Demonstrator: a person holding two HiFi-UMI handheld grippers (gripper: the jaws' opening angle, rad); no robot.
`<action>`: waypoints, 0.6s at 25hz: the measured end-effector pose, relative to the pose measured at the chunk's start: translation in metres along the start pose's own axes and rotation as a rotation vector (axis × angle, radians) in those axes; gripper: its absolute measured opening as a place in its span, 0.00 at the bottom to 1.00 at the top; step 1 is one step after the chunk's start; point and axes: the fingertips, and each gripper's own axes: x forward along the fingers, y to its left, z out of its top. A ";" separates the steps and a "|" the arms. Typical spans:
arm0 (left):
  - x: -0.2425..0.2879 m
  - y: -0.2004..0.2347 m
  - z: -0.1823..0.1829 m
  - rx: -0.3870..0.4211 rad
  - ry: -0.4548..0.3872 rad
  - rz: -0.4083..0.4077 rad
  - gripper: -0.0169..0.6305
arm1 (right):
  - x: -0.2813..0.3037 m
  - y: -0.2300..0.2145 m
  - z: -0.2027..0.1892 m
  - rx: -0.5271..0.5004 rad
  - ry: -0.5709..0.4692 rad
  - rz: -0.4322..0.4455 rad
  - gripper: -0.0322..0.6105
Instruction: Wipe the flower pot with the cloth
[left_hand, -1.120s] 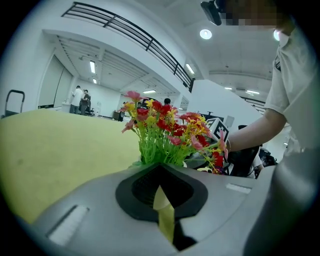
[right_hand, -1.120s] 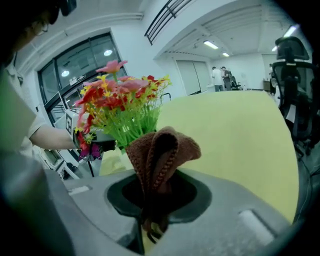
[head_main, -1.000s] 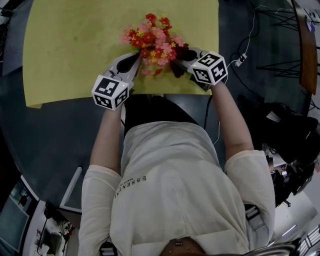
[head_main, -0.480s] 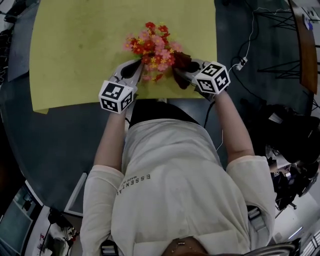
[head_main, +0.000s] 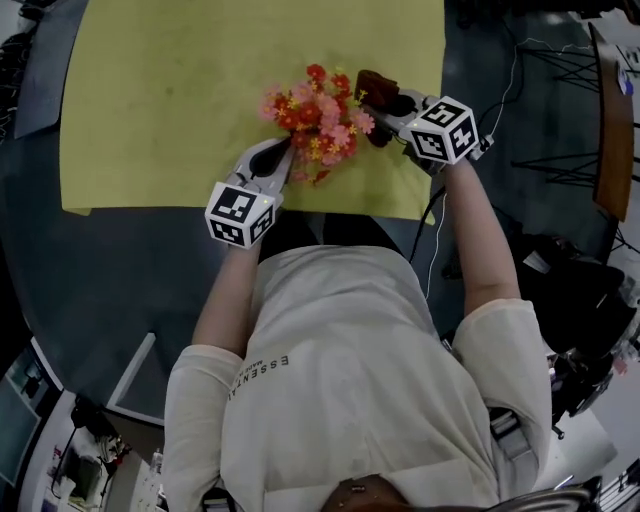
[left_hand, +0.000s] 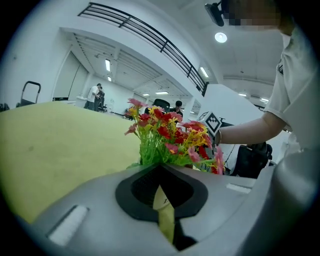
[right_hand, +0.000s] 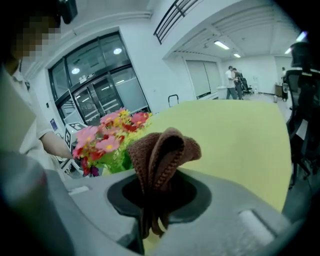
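The right gripper (head_main: 388, 103) held a bunched brown cloth (head_main: 374, 84) clamped just beside the flowers (head_main: 315, 112) on the yellow mat (head_main: 150, 90) while the left gripper (head_main: 282, 152) sat closed at their base, the flower pot hidden beneath the blooms and its wiping seemingly unfinished.

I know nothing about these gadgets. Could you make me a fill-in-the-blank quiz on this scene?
1. The right gripper pinches a ___ cloth in its fingers.
2. The flowers stand on a ___ table cover.
3. In the head view, the cloth is to the ___ of the flowers.
Missing words: brown; yellow; right.
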 end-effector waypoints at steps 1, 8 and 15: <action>0.000 0.001 0.000 -0.007 -0.016 0.019 0.04 | 0.006 -0.005 0.008 -0.015 -0.003 0.029 0.15; 0.001 -0.004 0.002 -0.055 -0.108 0.124 0.05 | 0.054 -0.006 0.038 -0.170 0.086 0.307 0.15; 0.003 0.002 0.007 -0.046 -0.111 0.213 0.05 | 0.097 0.014 0.061 -0.113 0.180 0.585 0.15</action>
